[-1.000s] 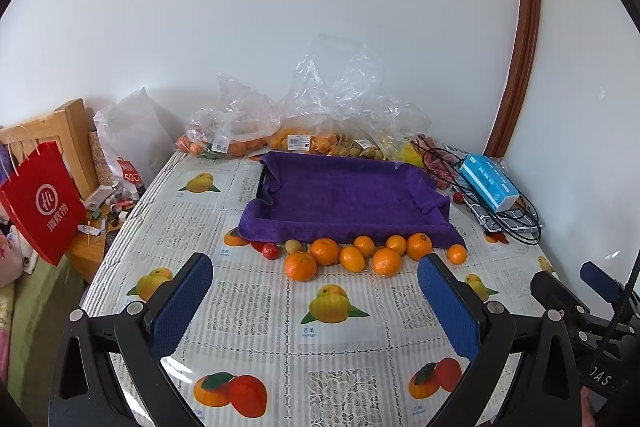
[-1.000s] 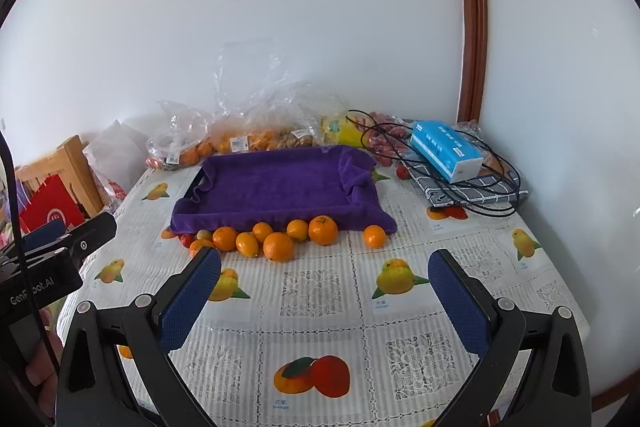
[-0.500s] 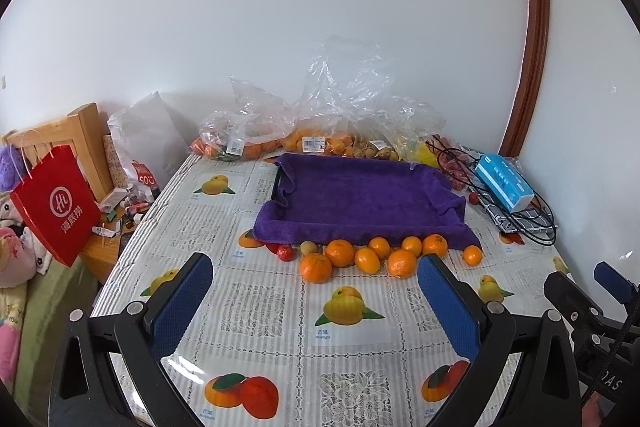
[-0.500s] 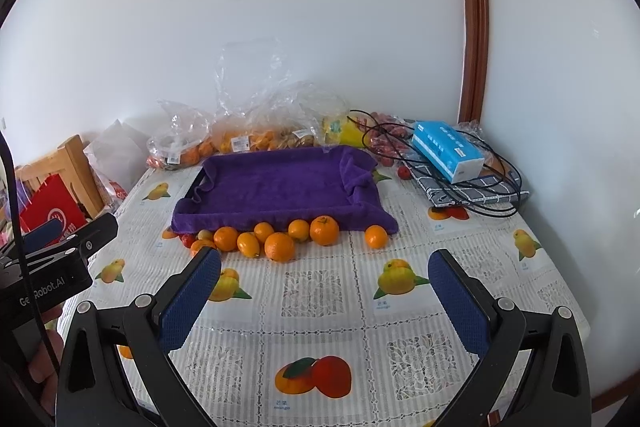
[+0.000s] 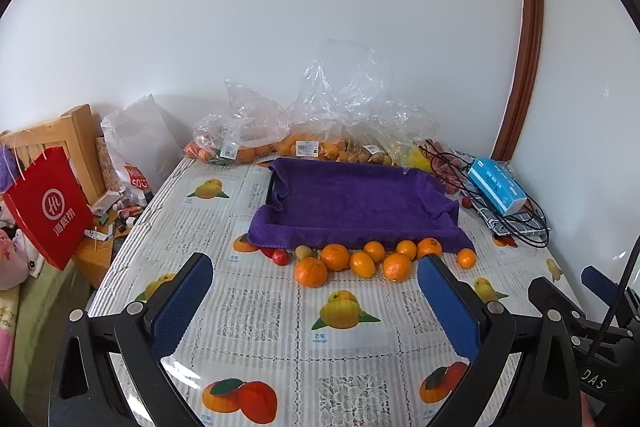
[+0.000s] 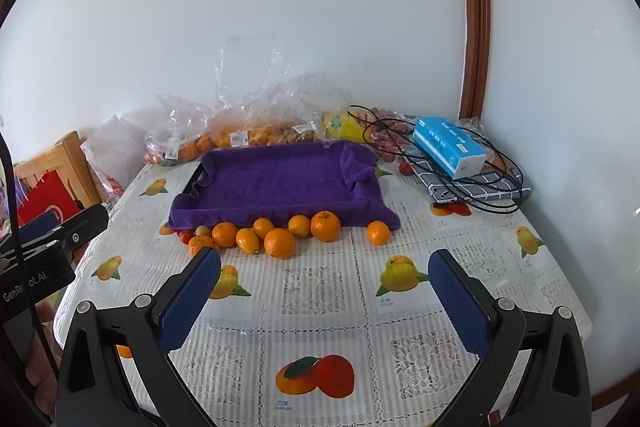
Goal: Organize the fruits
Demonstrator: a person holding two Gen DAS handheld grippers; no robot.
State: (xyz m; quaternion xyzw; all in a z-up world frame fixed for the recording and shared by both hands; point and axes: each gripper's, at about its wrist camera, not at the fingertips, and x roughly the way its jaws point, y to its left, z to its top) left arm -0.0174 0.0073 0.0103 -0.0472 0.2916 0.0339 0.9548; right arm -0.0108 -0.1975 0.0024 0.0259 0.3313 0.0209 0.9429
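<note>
Several oranges [image 5: 335, 257] [image 6: 279, 242] lie in a row on the table along the near edge of a tray lined with a purple towel [image 5: 352, 199] [image 6: 280, 179]. One orange [image 5: 466, 259] [image 6: 378, 232] sits apart at the right end. A small red fruit [image 5: 281, 257] and a small greenish fruit [image 5: 303, 251] lie at the left end. My left gripper [image 5: 316, 287] is open and empty, short of the row. My right gripper [image 6: 324, 287] is open and empty, also short of it.
Clear plastic bags of fruit [image 5: 312, 143] line the wall behind the tray. A blue box [image 6: 448, 145] sits on a cloth with black cables [image 6: 480, 183] at the back right. A red paper bag [image 5: 48, 203] hangs by a wooden chair at the left table edge.
The left gripper's view has swung slightly left and pulled back, so the fruit row sits farther right and lower. The right gripper has barely moved. No fruit has moved.
</note>
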